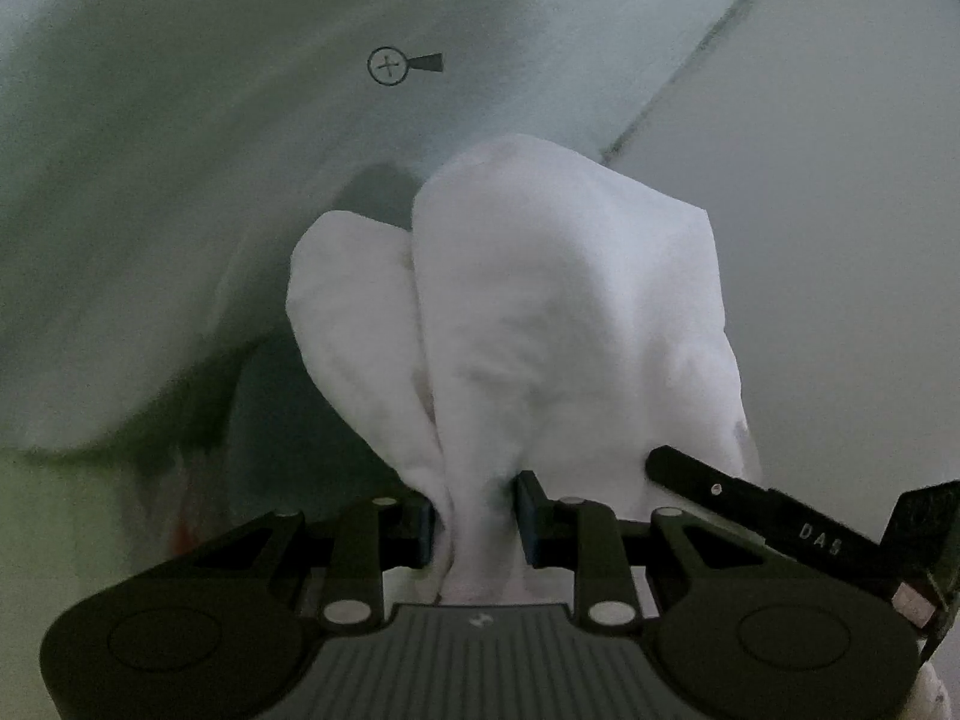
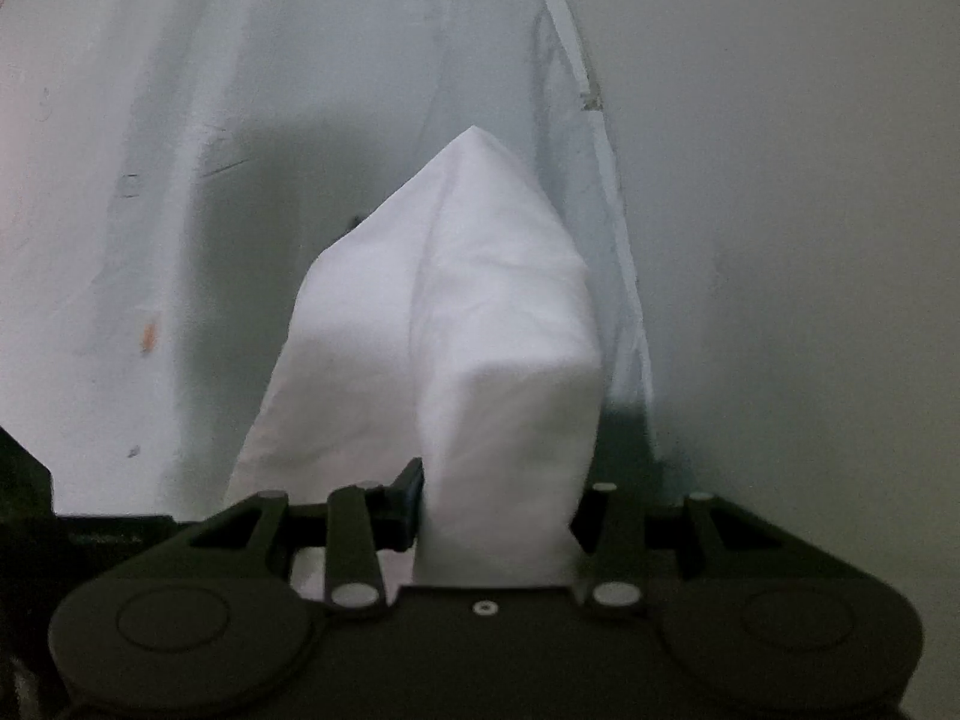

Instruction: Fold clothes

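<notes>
While both wrist views are dim and somewhat blurred, the main facts can be read. The left gripper [image 1: 474,516] is clamped on a bunch of white garment [image 1: 540,312]: the fabric is pinched between the two dark pads and billows up and forward from them in two rounded lobes, the larger on the right of the view. A second black tool piece bearing the letters "DAS" [image 1: 819,540] enters from the lower right and lies against the cloth's right edge.

The right gripper [image 2: 498,516] likewise grips the white garment [image 2: 456,324]. Its left finger [image 2: 408,504] presses on the cloth; the right finger is hidden behind the fold, so its contact cannot be confirmed directly. The cloth fills the gap between the jaws and rises from them to a peak. The corner of another black object sits at the left edge of this view; what it is cannot be told.

Beyond the held cloth in both views lies a pale sheeted surface [image 1: 180,150]. It carries a printed circle-and-cross mark [image 1: 390,65] in the left view and small orange flecks [image 2: 149,337] in the right view. A straight seam or edge [image 1: 678,78] borders the sheet, with a plain pale surface [image 2: 810,240] beyond it.
</notes>
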